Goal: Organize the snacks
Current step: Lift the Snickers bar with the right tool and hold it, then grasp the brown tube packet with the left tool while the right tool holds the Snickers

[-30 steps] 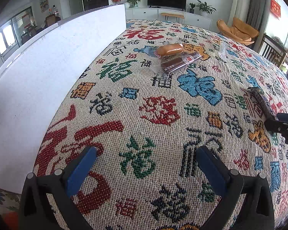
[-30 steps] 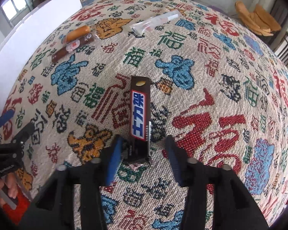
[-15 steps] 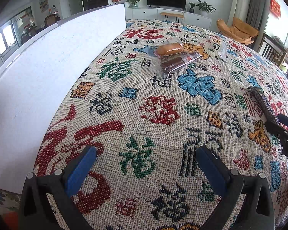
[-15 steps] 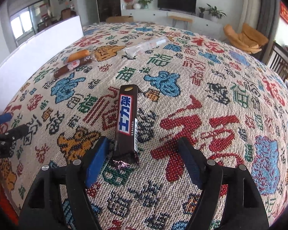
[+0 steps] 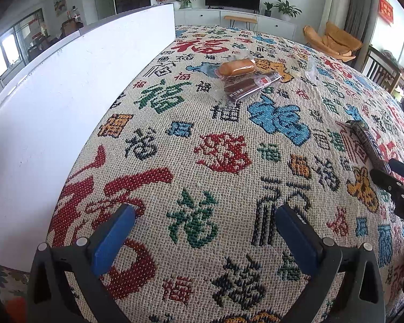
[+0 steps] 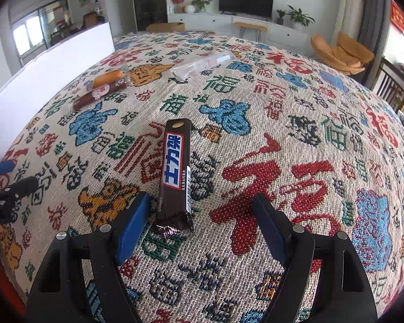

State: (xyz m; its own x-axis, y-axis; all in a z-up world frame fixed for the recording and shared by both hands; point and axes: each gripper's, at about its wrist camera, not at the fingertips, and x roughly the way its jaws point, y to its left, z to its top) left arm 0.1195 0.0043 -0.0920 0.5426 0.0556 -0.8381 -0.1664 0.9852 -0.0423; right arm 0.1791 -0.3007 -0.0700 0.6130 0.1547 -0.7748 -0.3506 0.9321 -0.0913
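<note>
Chocolate bar (image 6: 175,172) is left lying between the opening, untouching jaws of the right gripper (image 6: 200,224); left gripper (image 5: 202,238) is held wide apart, empty; clear packet (image 6: 202,63) contents unreadable

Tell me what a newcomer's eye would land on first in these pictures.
First the loud woven tablecloth covered in red, blue and green characters. Then the dark chocolate bar lying on it just ahead of the right gripper, whose jaws are opening, clear of the wrapper. Farther back, an orange sausage lies beside the white board.
</note>
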